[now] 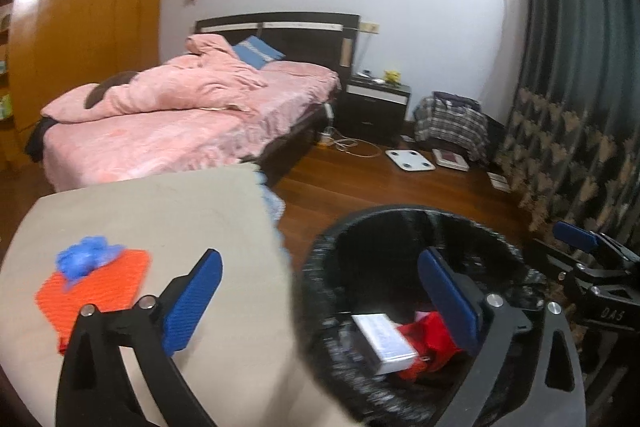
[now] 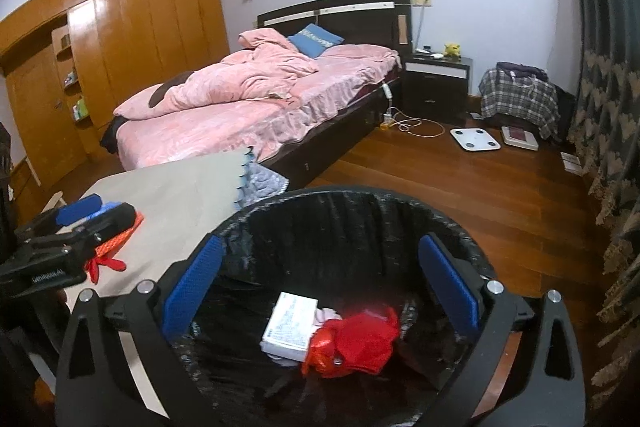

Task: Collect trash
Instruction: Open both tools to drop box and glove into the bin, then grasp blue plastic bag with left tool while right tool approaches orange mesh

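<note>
My left gripper (image 1: 320,301) has its jaws spread wide, nothing between them. One blue finger sits over the beige surface (image 1: 160,219), the other over the black-lined trash bin (image 1: 340,239). Inside the bin I see a white box (image 1: 382,341) touching red trash (image 1: 430,345). A blue crumpled wad (image 1: 86,259) rests on an orange mat (image 1: 100,287).

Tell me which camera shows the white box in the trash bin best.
The right wrist view: the white box lies nearly whole beside the red bag. In the left wrist view, the left gripper's finger crowds it and it looks blurred.
</note>
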Available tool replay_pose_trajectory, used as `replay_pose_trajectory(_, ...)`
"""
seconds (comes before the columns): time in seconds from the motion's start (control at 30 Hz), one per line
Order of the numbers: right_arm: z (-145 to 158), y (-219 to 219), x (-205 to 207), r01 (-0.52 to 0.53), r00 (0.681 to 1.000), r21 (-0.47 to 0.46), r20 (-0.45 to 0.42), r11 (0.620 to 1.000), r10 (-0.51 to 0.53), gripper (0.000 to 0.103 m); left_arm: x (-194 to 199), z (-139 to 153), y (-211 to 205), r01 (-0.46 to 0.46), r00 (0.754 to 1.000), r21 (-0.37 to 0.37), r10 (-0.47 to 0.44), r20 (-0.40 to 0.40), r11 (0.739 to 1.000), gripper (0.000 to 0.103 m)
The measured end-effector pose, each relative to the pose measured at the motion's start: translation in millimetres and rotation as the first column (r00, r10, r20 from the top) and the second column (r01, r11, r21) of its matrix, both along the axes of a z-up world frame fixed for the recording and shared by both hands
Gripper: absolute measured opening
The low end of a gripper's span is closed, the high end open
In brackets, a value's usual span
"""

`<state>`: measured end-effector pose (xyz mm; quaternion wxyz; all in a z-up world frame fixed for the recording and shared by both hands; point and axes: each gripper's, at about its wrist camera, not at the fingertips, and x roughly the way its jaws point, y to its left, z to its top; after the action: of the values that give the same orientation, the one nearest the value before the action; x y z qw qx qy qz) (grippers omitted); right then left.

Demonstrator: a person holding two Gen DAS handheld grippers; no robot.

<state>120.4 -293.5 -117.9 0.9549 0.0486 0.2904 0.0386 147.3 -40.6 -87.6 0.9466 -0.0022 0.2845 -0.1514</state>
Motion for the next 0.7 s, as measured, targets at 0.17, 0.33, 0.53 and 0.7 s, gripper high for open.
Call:
replay_pose_trajectory(0.17, 2, 30, 10, -0.050, 0.999, 0.009, 0.001, 0.999, 0.050, 0.096, -7, -1, 37, -0.077, 0.997, 0.016, 0.077, 0.010, 0.997, 0.097)
replay_pose_trajectory(0.33, 5, 69, 24, -0.121, 0.993, 0.003, 0.003, 0.993, 0.121, 0.096, -12, -2, 78, -0.161, 0.987, 0.043, 0.160, 0.031, 0.986, 0.097)
replay_pose_trajectory(0.53, 6, 124, 43, -0.208, 0.978, -0.009, 0.006, 0.978, 0.208, 0.096, -17, -6, 130, -0.278, 0.960, 0.072, 0.275, 0.053, 0.958, 0.097)
replay_pose_trajectory(0.7, 3, 168, 58, -0.271, 0.962, -0.019, 0.002, 0.962, 0.272, 0.096, -17, -13, 177, -0.374, 0.927, 0.065, 0.373, 0.039, 0.925, 0.097)
